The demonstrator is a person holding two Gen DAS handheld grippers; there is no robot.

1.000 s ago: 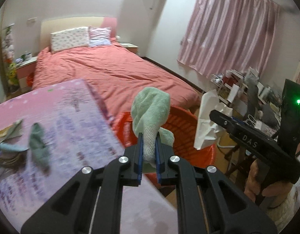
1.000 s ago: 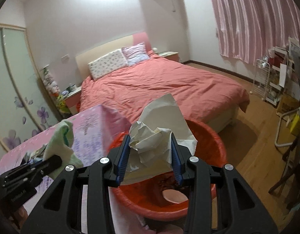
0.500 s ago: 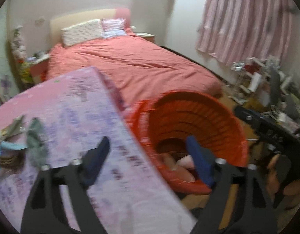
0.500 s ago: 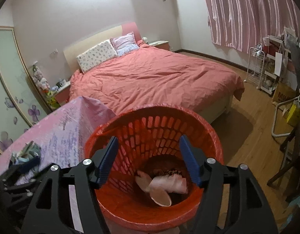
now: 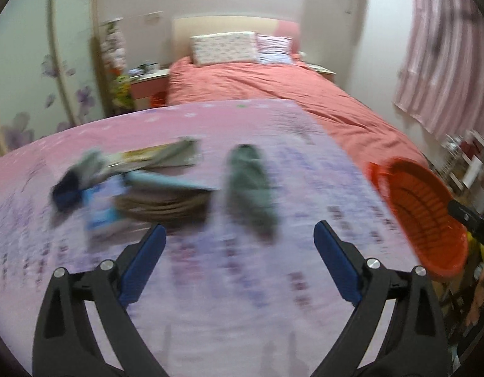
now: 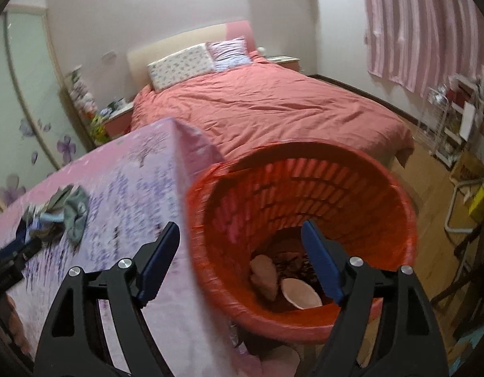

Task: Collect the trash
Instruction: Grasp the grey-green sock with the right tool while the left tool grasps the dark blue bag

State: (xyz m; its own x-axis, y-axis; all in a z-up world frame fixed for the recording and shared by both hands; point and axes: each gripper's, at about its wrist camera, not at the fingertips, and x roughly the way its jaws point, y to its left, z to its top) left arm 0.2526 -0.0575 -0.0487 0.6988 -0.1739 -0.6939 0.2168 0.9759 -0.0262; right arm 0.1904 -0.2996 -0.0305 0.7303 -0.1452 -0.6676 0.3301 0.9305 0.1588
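A: Trash pile [image 5: 141, 182] sits blurred on the pink tablecloth [image 5: 242, 298], grey-green cloth [image 5: 249, 185] just beside it.

B: Left gripper [image 5: 238, 248] above the cloth, jaws just swung wide, empty. Right gripper [image 6: 240, 245] likewise spread, empty, over the orange basket [image 6: 304, 169] beside the table.

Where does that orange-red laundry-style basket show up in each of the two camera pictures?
Left wrist view: the orange-red basket is at the far right edge, beyond the table's corner, partly cut off.
Right wrist view: it fills the lower middle, rim at, beside the table, with scraps at its bottom.
Shared landmark: the bed with the coral-red cover, behind the basket in both.
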